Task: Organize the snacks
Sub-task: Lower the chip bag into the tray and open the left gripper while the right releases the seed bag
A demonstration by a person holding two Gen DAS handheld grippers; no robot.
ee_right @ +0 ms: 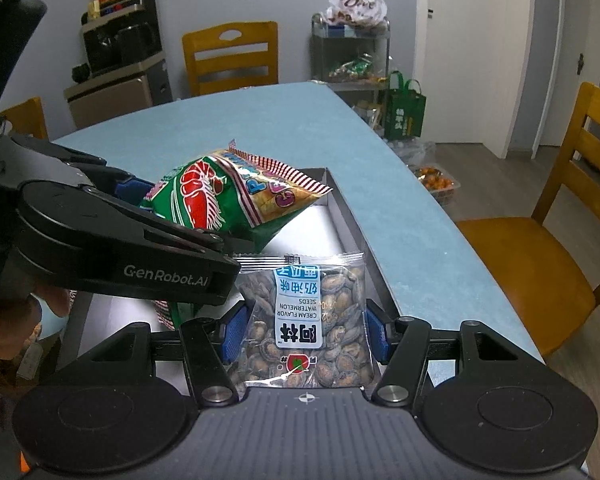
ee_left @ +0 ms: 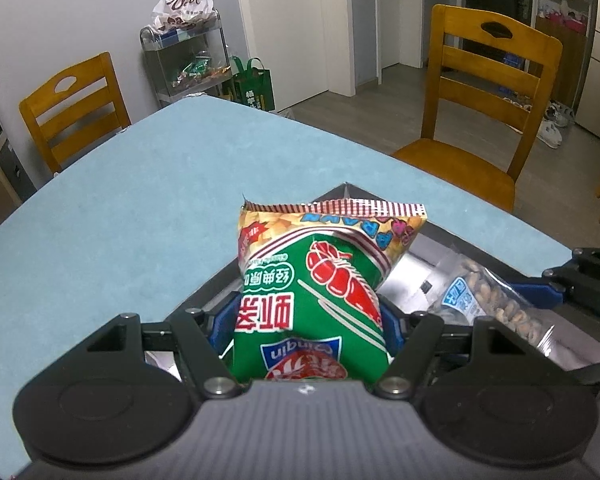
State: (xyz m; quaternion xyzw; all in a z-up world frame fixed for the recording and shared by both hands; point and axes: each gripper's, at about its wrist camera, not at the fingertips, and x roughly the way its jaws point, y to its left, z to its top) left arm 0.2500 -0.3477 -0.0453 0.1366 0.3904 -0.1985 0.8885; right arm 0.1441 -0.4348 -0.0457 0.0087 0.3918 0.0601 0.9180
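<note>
My left gripper (ee_left: pixel 308 320) is shut on a green prawn cracker bag (ee_left: pixel 312 280) and holds it over a shallow dark box (ee_left: pixel 342 192) with a pale floor. The bag also shows in the right wrist view (ee_right: pixel 228 196), with the left gripper (ee_right: pixel 204 236) clamped on it. My right gripper (ee_right: pixel 305 334) is shut on a clear packet of watermelon seeds (ee_right: pixel 304 320) above the same box (ee_right: pixel 348 216). That packet also shows in the left wrist view (ee_left: pixel 488 296), held by the right gripper's blue pads (ee_left: pixel 540 292).
The box sits on a light blue table (ee_left: pixel 140 200) near its right edge. Wooden chairs (ee_left: pixel 484 92) stand around it. A wire shelf cart (ee_left: pixel 188 60) with snack bags and a green tote (ee_right: pixel 404 108) stand by the far wall.
</note>
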